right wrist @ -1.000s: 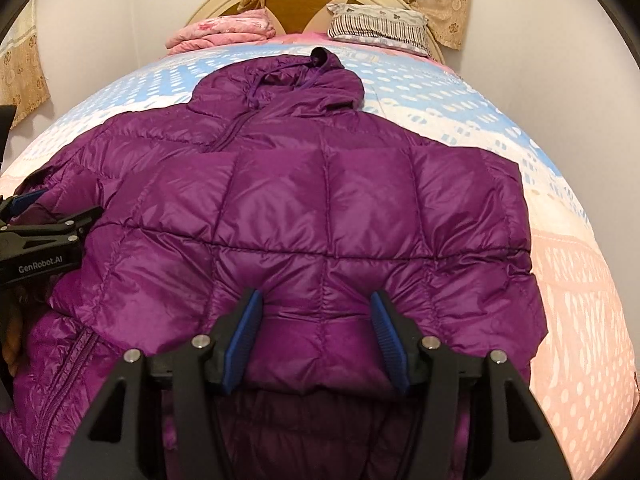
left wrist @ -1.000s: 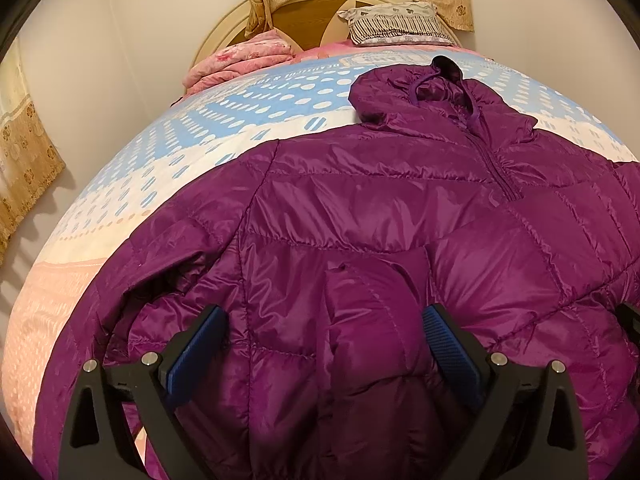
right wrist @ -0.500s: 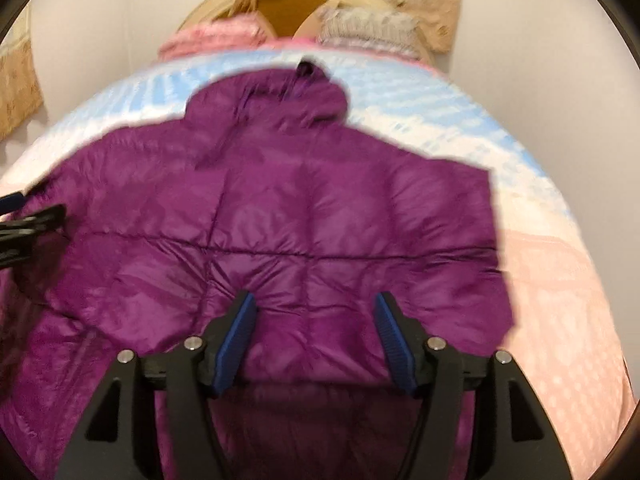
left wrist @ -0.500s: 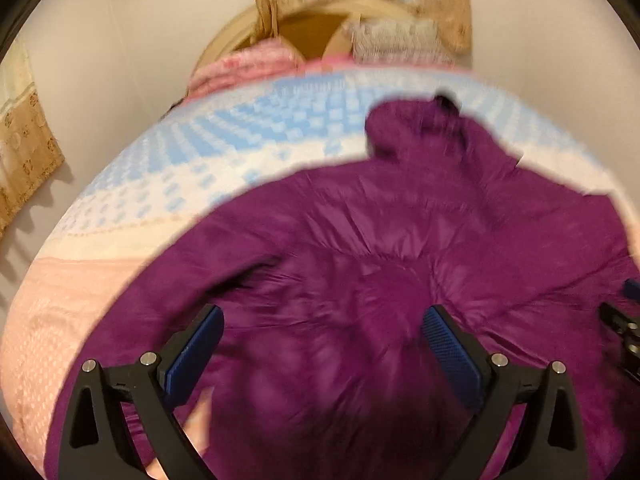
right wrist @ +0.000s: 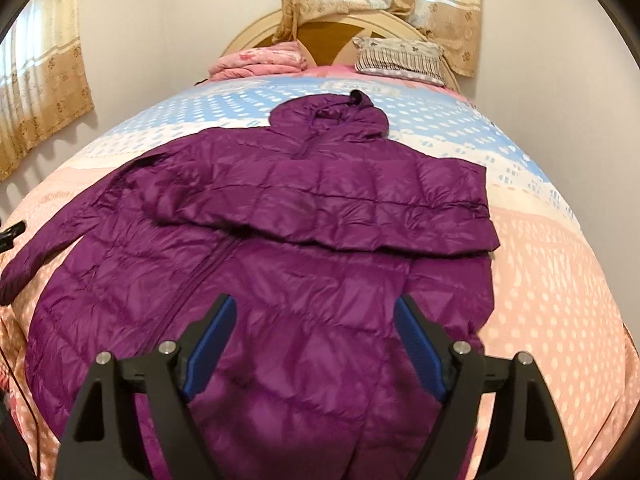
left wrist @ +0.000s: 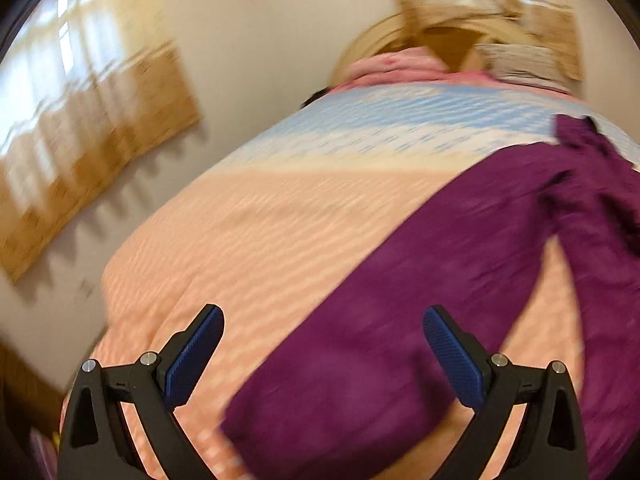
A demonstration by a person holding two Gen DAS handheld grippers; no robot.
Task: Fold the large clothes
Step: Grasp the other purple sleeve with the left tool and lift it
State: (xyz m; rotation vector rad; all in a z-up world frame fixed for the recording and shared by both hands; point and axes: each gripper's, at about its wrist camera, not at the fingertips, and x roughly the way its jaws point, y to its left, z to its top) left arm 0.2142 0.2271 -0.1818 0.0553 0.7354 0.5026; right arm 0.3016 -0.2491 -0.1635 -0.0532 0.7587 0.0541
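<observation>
A purple hooded puffer jacket (right wrist: 280, 264) lies front up on the bed, hood toward the headboard. Its right sleeve is folded across the chest, and its left sleeve (right wrist: 36, 248) stretches out to the bed's left side. My right gripper (right wrist: 316, 336) hovers over the jacket's lower body; its jaws are opening and nothing is between them. The left wrist view is blurred: the left sleeve (left wrist: 400, 340) runs diagonally under my left gripper (left wrist: 320, 344), which stands open above the cuff end and holds nothing.
The bed (right wrist: 560, 280) has a pink, white and blue dotted cover. A folded pink blanket (right wrist: 260, 60) and a striped pillow (right wrist: 400, 58) lie by the headboard. Curtains (right wrist: 40, 80) hang at left and behind. The bed's left edge (left wrist: 120, 280) drops beside a wall.
My left gripper has swung left, off the jacket's body to over the outstretched sleeve and bare bedcover. My right gripper has pulled back and risen, its jaws wider apart; the folded sleeve stays on the chest.
</observation>
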